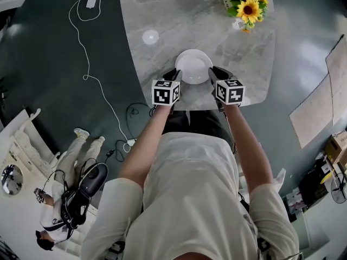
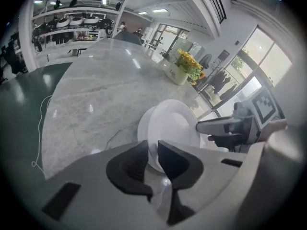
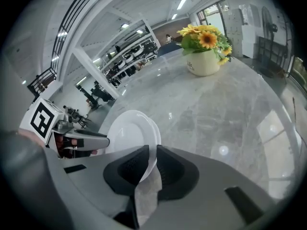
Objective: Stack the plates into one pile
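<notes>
A white plate (image 1: 193, 66) is near the front edge of the grey marble table (image 1: 162, 15), between my two grippers. A second white rim (image 2: 142, 128) shows just under and behind the top plate (image 2: 175, 126); it also edges the plate (image 3: 125, 134) in the right gripper view. My left gripper (image 1: 175, 75) (image 2: 152, 150) is shut on the plate's left rim. On the opposite rim, my right gripper (image 1: 214, 72) (image 3: 152, 158) is also shut, with the thin edge between its black pads. Each gripper is visible in the other's view.
A pot of sunflowers (image 1: 245, 1) (image 3: 204, 51) stands at the table's far right. A small round pale spot (image 1: 150, 36) lies left of the plates. A white cable (image 1: 81, 37) trails on the dark floor at left, where a person (image 1: 70, 188) stands.
</notes>
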The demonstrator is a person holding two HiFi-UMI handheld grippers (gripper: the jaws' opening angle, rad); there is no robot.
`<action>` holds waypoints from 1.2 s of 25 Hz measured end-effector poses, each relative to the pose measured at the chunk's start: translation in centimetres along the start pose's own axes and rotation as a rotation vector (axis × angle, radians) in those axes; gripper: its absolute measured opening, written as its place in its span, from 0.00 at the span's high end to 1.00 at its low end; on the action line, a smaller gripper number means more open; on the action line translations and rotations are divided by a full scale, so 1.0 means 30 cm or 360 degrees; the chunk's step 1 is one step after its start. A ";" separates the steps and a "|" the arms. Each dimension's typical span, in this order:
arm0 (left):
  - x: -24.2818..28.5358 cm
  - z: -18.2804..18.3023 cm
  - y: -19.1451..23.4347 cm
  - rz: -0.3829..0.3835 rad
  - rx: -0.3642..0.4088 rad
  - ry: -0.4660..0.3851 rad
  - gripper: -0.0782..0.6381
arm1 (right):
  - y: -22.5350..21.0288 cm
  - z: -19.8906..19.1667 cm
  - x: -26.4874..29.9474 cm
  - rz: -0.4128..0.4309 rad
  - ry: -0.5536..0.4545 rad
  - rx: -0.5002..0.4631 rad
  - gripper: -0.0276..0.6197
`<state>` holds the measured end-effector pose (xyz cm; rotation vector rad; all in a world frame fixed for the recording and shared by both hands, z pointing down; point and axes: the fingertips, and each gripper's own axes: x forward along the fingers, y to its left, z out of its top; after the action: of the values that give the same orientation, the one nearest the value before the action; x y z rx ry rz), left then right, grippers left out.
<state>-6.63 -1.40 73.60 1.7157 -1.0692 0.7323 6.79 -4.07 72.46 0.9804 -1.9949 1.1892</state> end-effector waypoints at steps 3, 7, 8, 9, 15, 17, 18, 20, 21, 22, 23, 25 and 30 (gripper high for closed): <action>0.007 -0.005 0.008 0.0026 0.0025 0.0013 0.79 | 0.000 0.007 0.017 -0.0002 0.0016 -0.0048 0.85; 0.012 -0.005 0.012 0.0031 0.0052 0.0011 0.78 | -0.003 0.014 0.031 -0.0023 0.0033 -0.0117 0.85; 0.014 -0.002 0.012 0.0037 0.0072 0.0007 0.78 | -0.004 0.016 0.034 -0.0029 0.0037 -0.0140 0.85; 0.017 0.001 0.012 0.0049 0.0104 0.0002 0.78 | -0.004 0.016 0.038 -0.0033 0.0043 -0.0166 0.84; 0.027 -0.013 0.007 0.0163 0.0311 0.0032 0.67 | 0.006 0.013 0.057 -0.0042 0.0036 -0.0255 0.73; 0.014 -0.013 0.010 0.0168 0.0291 0.0008 0.67 | 0.016 0.019 0.047 -0.0038 0.0017 -0.0249 0.73; 0.006 -0.011 0.010 0.0167 0.0284 -0.0009 0.67 | 0.021 0.021 0.038 -0.0036 0.0009 -0.0256 0.73; -0.017 -0.012 0.005 0.0160 0.0276 -0.0026 0.67 | 0.032 0.024 0.012 -0.0029 -0.0004 -0.0286 0.73; -0.033 -0.013 0.000 0.0157 0.0270 -0.0032 0.67 | 0.038 0.026 -0.005 -0.0025 -0.0012 -0.0302 0.74; -0.050 -0.012 -0.004 0.0156 0.0262 -0.0043 0.67 | 0.043 0.028 -0.023 -0.0017 -0.0022 -0.0310 0.74; -0.067 -0.009 -0.008 0.0156 0.0256 -0.0060 0.68 | 0.050 0.030 -0.042 -0.0001 -0.0033 -0.0307 0.74; -0.104 -0.002 -0.015 0.0158 0.0253 -0.0099 0.69 | 0.070 0.035 -0.081 0.0050 -0.0057 -0.0284 0.75; -0.206 0.007 -0.030 0.0179 0.0230 -0.0185 0.72 | 0.123 0.043 -0.180 0.0122 -0.0093 -0.0337 0.78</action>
<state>-8.53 0.59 67.99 1.8511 -1.2259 0.8051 6.46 -2.51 66.00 0.8475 -2.1706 0.9737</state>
